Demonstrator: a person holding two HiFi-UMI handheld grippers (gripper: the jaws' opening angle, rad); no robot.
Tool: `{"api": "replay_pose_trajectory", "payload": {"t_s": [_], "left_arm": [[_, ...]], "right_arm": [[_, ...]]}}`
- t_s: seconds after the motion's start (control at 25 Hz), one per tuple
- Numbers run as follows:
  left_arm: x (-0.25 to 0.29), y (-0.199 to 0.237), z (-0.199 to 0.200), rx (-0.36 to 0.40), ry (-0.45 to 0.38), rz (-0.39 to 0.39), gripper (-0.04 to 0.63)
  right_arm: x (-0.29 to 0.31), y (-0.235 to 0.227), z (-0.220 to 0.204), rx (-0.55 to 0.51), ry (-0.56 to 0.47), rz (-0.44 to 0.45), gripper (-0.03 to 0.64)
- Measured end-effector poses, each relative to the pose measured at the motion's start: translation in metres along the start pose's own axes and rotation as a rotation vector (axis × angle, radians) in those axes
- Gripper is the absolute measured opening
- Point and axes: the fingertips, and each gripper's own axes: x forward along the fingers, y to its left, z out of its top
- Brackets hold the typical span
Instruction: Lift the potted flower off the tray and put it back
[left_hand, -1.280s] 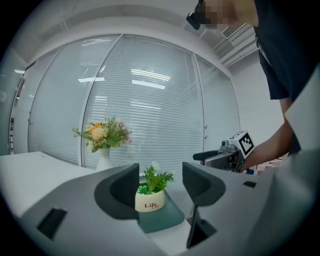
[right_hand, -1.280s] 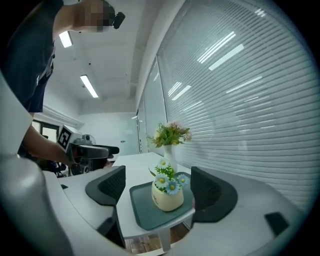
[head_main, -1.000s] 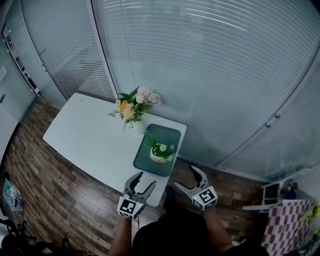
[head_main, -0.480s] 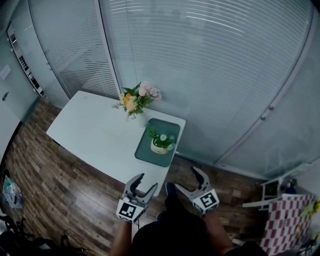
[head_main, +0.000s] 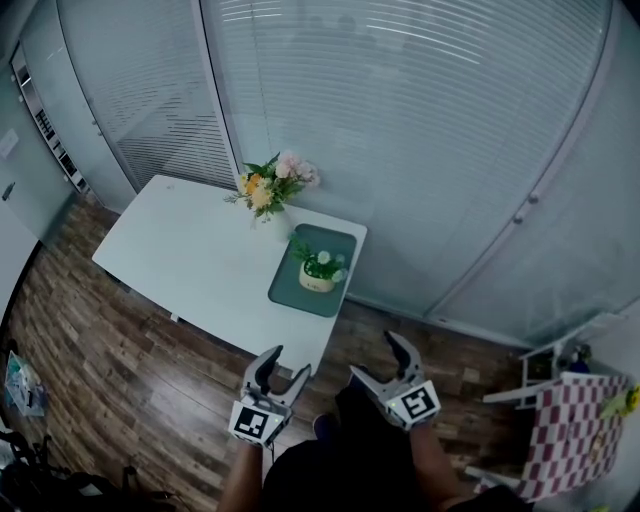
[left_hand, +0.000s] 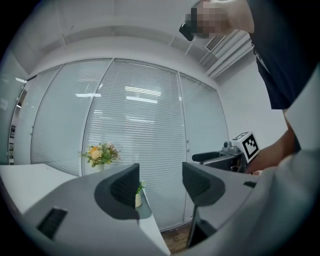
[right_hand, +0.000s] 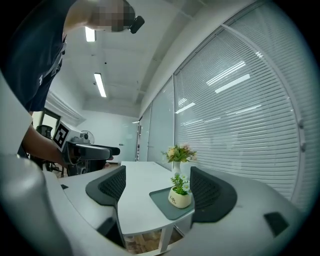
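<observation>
Head view: a small cream ceramic pot with white flowers and green leaves (head_main: 318, 274) stands on the dark green rectangular plastic tray (head_main: 298, 300), at the near right corner of the white rectangular table (head_main: 190, 255). A pale vase of pink and yellow flowers (head_main: 272, 186) sits just beyond the tray's far end. The left gripper (head_main: 290, 362) and the right gripper (head_main: 375, 356) hang over the wood floor, well short of the table edge. Left gripper view: jaws apart, nothing between them. The pot (left_hand: 138, 198) is mostly hidden behind the left jaw, so lining up from this side looks poor. Right gripper view: jaws spread wide, nothing held. The pot (right_hand: 180, 198) is framed between them but far off. Risks, as judged: the tray lies close to the table edge, so a shove instead of a clean grip could slide tray and pot toward the drop. Closing too high would crush the foliage rather than seat on the pot wall. The rounded, smooth-looking pot may slip or tip between two jaws. A wide approach could brush the vase, which looks top-heavy. Setting the pot back tilted, or on the tray rim, would leave it unstable.
</observation>
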Motion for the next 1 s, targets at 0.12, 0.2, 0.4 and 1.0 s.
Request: {"api": "replay_pose_trajectory", "payload": {"t_s": [0.12,0.2,0.4,1.0], "left_arm": [[0.000,-0.004,0.001,0.010,0.007,0.003,0.268],[0.001,-0.007,0.004,0.019,0.007,-0.007,0.268],[0.006,-0.015,0.016,0.054,-0.002,-0.012,0.257],[0.005,-0.023,0.047,0.097,-0.068,0.087,0.006]], "right_arm": [[-0.005,0.000,0.003,-0.008,-0.010,-0.004,0.383],[-0.007,0.000,0.005,-0.013,-0.018,-0.002,0.383],[-0.007,-0.005,0.012,-0.021,-0.023,0.009,0.383],[-0.022,-0.021,0.033,-0.033,-0.019,0.006,0.005]]}}
